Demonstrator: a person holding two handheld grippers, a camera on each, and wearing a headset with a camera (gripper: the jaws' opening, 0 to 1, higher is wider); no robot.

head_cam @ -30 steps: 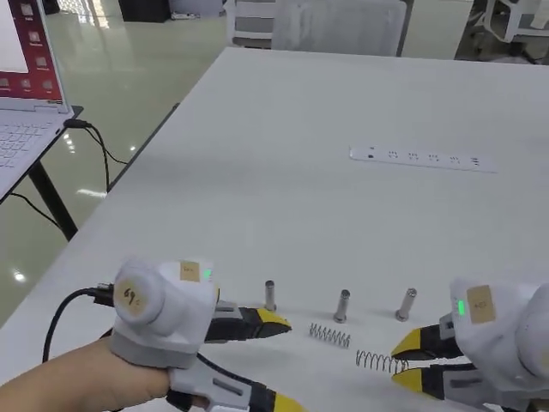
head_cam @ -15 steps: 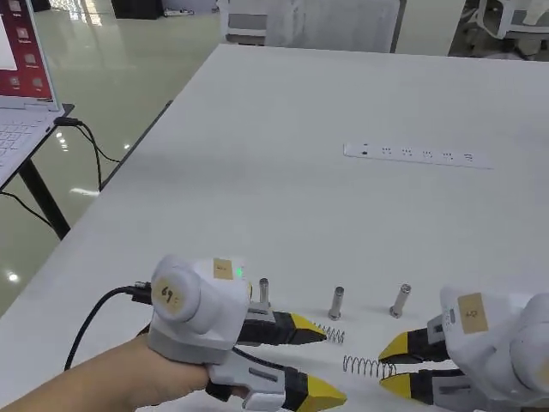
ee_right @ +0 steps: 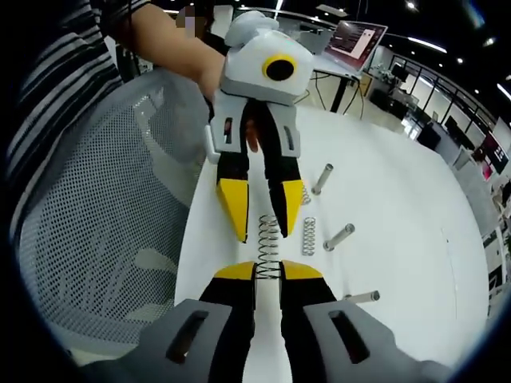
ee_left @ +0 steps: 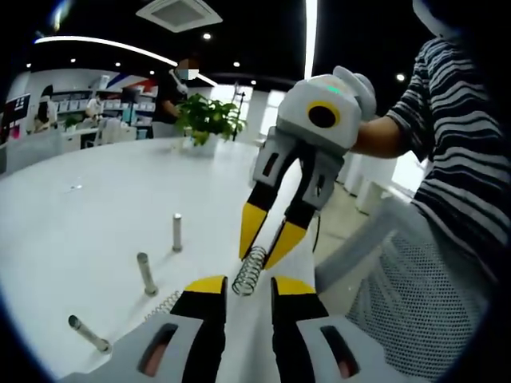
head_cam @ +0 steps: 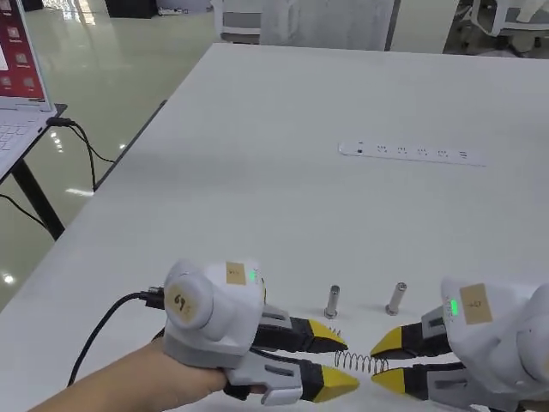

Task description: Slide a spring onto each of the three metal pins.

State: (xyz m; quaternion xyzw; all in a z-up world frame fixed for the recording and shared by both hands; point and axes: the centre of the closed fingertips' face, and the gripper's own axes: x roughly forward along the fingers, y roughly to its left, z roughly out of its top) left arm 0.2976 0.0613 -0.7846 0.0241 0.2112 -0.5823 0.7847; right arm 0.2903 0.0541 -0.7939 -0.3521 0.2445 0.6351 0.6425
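Two grippers, two springs and three pins on one white table.
The right gripper (ee_right: 269,273) clamps its black, yellow-tipped fingers (ee_right: 236,275) on one end of the held spring (ee_right: 269,235), a thin wire coil that runs straight out from those fingers. The left gripper (ee_left: 249,286) is released: its fingers straddle the coil's other end with a gap on either side. The loose spring (ee_right: 309,235), a matching wire coil, lies on the smooth table (head_cam: 283,172) just beside the left fingers, between them and the pins. The three pins are smooth, silver cylinders set in a row: first pin (ee_left: 176,231), second pin (ee_left: 146,273) and third pin (ee_left: 88,333). All three are bare and apart from both pairs of fingers.
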